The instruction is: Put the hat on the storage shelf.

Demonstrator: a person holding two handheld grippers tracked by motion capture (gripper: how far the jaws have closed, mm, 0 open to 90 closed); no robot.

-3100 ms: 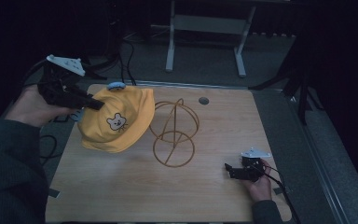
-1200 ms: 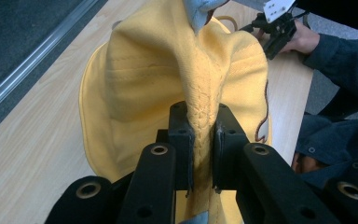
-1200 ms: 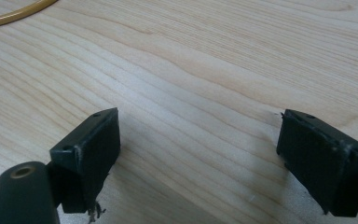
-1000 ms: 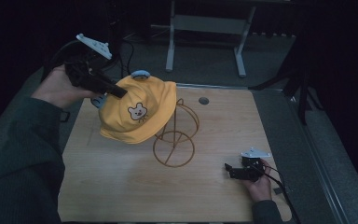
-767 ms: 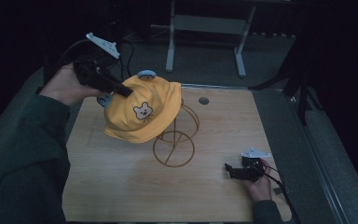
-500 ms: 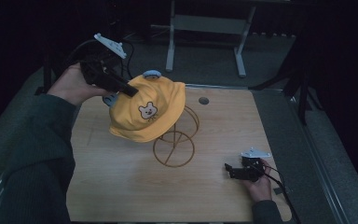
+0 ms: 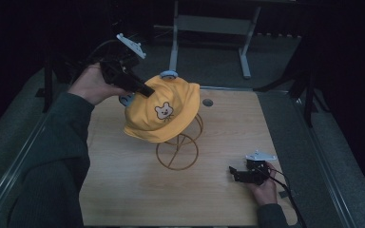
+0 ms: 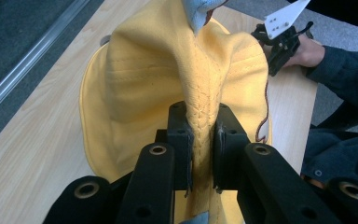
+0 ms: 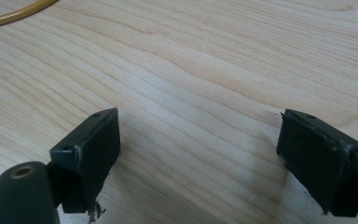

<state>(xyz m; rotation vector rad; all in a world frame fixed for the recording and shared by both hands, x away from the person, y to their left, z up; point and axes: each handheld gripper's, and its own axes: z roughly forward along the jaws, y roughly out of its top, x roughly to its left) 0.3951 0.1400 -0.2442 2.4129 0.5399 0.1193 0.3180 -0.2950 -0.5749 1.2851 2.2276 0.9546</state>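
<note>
The left gripper (image 8: 200, 140) pinches a fold of the yellow cap (image 7: 164, 111) above the wire stand (image 7: 178, 152), hiding its top. The right gripper (image 9: 198, 158) rests wide open, empty, near the tabletop's (image 7: 228, 128) front right corner.

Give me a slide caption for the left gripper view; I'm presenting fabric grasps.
Left gripper pinching a fold of the yellow hat above the wooden table.

Yellow bear hat (image 7: 164, 111) over wire stand (image 7: 180, 147)
</note>
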